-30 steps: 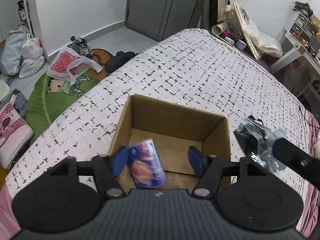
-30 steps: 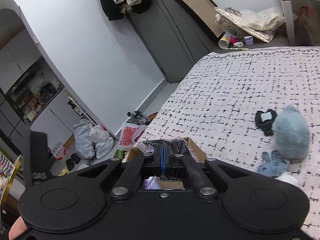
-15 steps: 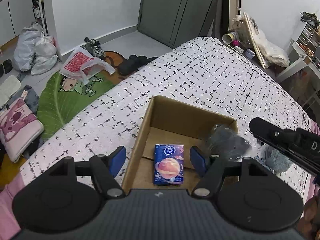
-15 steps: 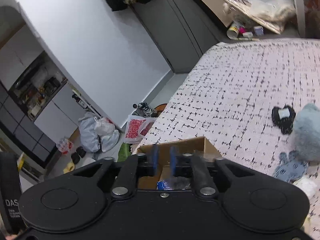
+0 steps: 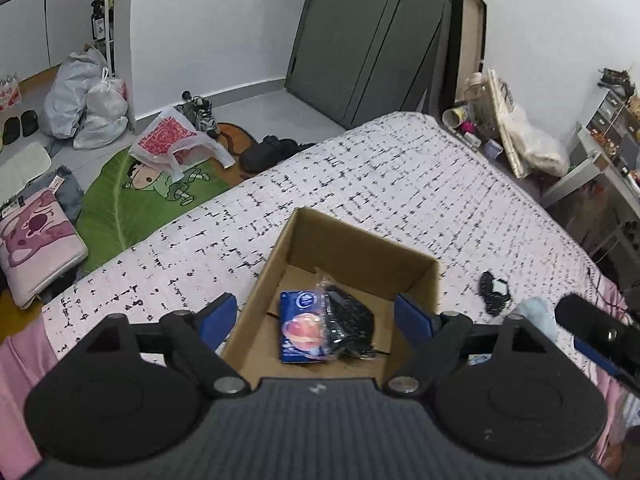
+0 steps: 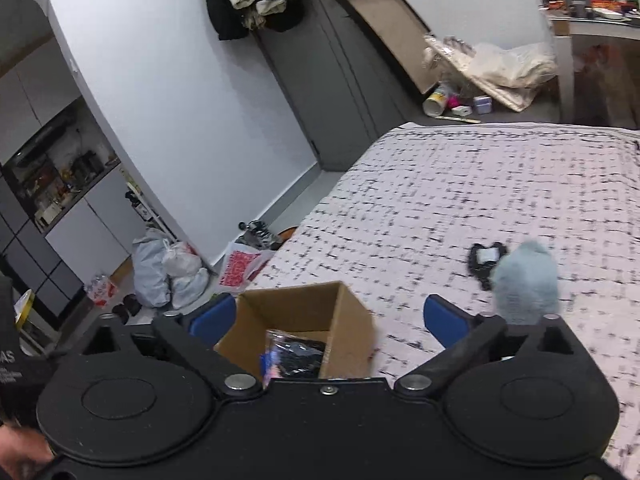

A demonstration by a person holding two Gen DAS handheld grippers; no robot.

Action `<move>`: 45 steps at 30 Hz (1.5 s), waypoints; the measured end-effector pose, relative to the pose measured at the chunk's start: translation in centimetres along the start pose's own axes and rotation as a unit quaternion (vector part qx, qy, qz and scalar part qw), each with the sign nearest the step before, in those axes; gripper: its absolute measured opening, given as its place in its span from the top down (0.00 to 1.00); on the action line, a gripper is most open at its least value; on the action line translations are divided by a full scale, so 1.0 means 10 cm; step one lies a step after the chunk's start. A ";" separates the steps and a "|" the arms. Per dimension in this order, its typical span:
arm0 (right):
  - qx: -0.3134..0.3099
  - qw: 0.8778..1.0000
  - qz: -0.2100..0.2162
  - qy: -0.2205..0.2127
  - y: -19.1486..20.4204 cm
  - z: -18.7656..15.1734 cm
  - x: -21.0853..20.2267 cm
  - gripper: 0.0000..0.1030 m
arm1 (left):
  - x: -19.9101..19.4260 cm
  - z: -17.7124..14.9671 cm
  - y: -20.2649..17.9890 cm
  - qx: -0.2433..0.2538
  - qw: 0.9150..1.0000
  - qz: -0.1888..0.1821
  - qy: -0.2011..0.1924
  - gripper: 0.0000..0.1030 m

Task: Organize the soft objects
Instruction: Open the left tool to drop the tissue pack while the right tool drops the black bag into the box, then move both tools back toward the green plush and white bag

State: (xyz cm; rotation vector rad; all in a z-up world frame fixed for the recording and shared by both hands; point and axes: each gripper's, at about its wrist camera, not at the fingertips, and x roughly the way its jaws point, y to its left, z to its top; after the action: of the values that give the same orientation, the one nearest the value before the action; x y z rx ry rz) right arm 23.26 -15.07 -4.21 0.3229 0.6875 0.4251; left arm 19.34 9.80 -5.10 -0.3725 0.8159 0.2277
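Cardboard box [image 5: 362, 264] sits open on the bed's black-and-white quilt [image 5: 360, 168], near the foot-side edge. Inside, on the floor of the box: a blue tissue pack [image 5: 301, 327] with a planet print, and a black item in clear wrap [image 5: 347, 322] lying partly over its right side, the two touching. Left gripper [image 5: 316, 316] hangs above the box, blue pads spread wide to either side of it, holding nothing. Right gripper [image 6: 327, 318] also spread wide and empty, above the box's right wall and angled out over the quilt. Still loose on the quilt, to the right of the box: a grey-blue plush toy [image 6: 526, 282] and, just beyond it and touching or nearly so, a small black pouch with a white patch [image 6: 486, 258]. A pale blue scrap shows by the right pad in the left view; too hidden to name. Judgement: the plush is the next pick, and it lies forward and to the right of the right gripper, close by its right finger; the right hand is clearly the nearer. The plush's long axis looks roughly upright in the right view, running away from the camera, so the spread jaws seem already set to straddle it across its width.
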 end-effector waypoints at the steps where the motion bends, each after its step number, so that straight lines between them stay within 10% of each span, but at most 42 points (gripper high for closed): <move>1: 0.002 1.000 -0.002 0.000 -0.04 -0.01 -0.03 0.00 | -0.03 -0.01 -0.02 0.003 1.000 0.002 -0.003 0.17; 45: 0.054 0.997 -0.054 -0.012 -1.38 -0.43 -0.89 0.00 | -0.24 -0.70 -1.21 0.100 0.994 -0.035 0.034 0.01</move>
State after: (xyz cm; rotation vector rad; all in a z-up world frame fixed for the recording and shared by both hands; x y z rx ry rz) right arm 17.89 -30.66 -8.35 0.3910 0.7030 0.2804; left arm 17.18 -4.27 -4.88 -0.2207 0.8824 0.0680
